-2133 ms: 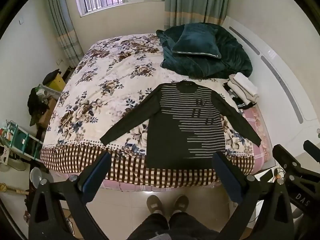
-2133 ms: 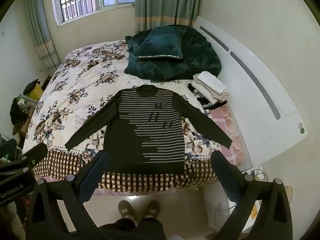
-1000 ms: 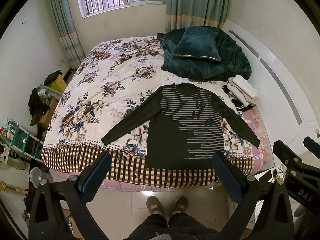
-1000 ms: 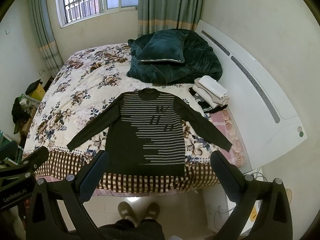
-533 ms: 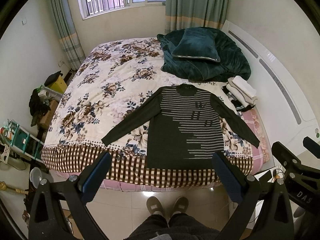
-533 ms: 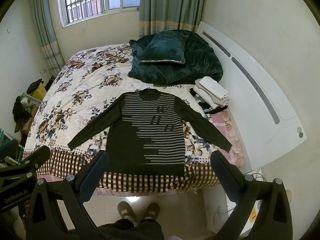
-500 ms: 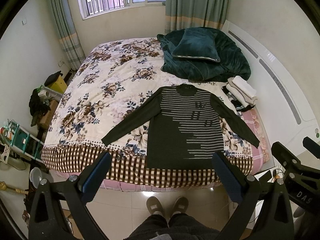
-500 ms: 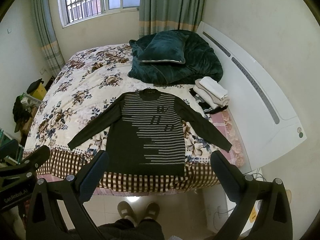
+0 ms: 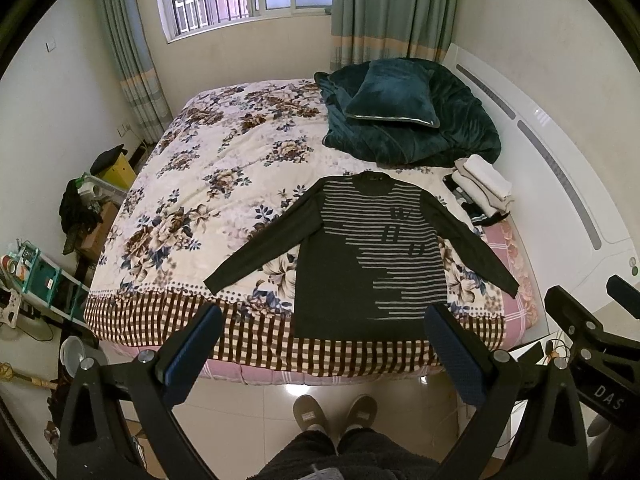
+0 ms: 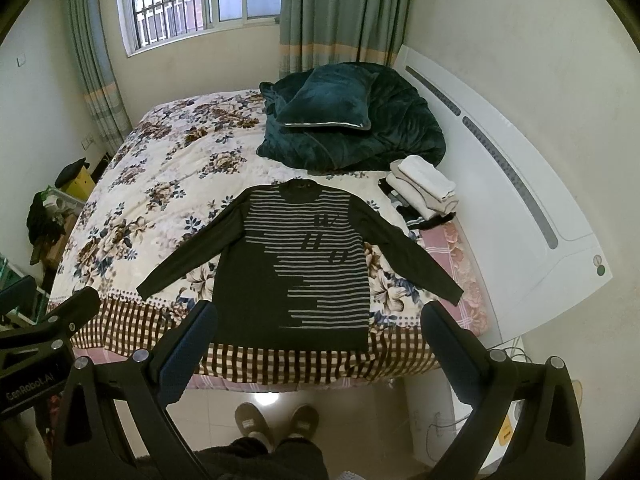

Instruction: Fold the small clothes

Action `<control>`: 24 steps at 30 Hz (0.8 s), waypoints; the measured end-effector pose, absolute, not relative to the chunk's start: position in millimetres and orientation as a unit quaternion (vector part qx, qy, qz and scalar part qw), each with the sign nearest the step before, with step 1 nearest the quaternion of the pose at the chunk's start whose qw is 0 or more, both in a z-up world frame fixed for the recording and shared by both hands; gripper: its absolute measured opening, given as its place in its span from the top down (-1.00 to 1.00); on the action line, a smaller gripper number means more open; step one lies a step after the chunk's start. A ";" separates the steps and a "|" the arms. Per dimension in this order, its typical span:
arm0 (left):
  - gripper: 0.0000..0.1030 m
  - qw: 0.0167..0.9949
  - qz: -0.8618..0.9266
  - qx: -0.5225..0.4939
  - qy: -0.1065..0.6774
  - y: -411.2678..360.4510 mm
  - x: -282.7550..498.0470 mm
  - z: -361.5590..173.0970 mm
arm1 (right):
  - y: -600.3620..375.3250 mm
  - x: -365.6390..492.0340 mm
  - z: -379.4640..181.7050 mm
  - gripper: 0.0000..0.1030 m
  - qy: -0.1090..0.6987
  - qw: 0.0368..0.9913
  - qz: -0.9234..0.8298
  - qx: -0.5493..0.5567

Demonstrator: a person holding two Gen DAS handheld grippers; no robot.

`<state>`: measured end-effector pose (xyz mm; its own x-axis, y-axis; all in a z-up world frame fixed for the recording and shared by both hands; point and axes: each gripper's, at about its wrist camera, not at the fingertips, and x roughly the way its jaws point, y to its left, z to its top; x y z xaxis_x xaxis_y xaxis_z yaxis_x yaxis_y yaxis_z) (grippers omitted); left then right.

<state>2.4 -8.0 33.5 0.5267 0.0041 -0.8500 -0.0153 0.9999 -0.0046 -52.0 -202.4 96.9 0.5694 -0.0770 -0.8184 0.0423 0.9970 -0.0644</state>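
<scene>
Both grippers hung wide open and empty above the floor. From the left wrist view, the left gripper (image 9: 320,344) had its blue-padded fingers (image 9: 192,354) spread apart, holding nothing, well short of the sweater (image 9: 368,256). That sweater lay flat and face up on the bed (image 9: 240,344), sleeves spread out to both sides, its hem near the checked edge closest to the person's slippers (image 9: 334,410). Beyond the sweater's collar sat a dark green blanket (image 9: 412,132); just right of the sweater, a folded stack of clothes (image 9: 484,184).

From the right wrist view, the right gripper (image 10: 318,342) was likewise fully parted and empty, apart from the sweater (image 10: 296,264). No fold looked started on it; the sleeves and body all seemed left to do, though the stack (image 10: 424,188) suggested other pieces were finished.
</scene>
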 end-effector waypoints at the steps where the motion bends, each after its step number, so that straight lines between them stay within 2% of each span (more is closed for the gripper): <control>1: -1.00 0.874 0.005 -0.006 0.486 -8.9 4.1 36.0 | -201.8 -52.8 100.0 -1.00 0.462 0.886 -0.034 -0.019; 24: -1.00 0.876 0.005 -0.006 0.482 -15.8 2.2 41.1 | -206.5 -58.5 110.1 -1.00 0.459 0.888 -0.033 -0.016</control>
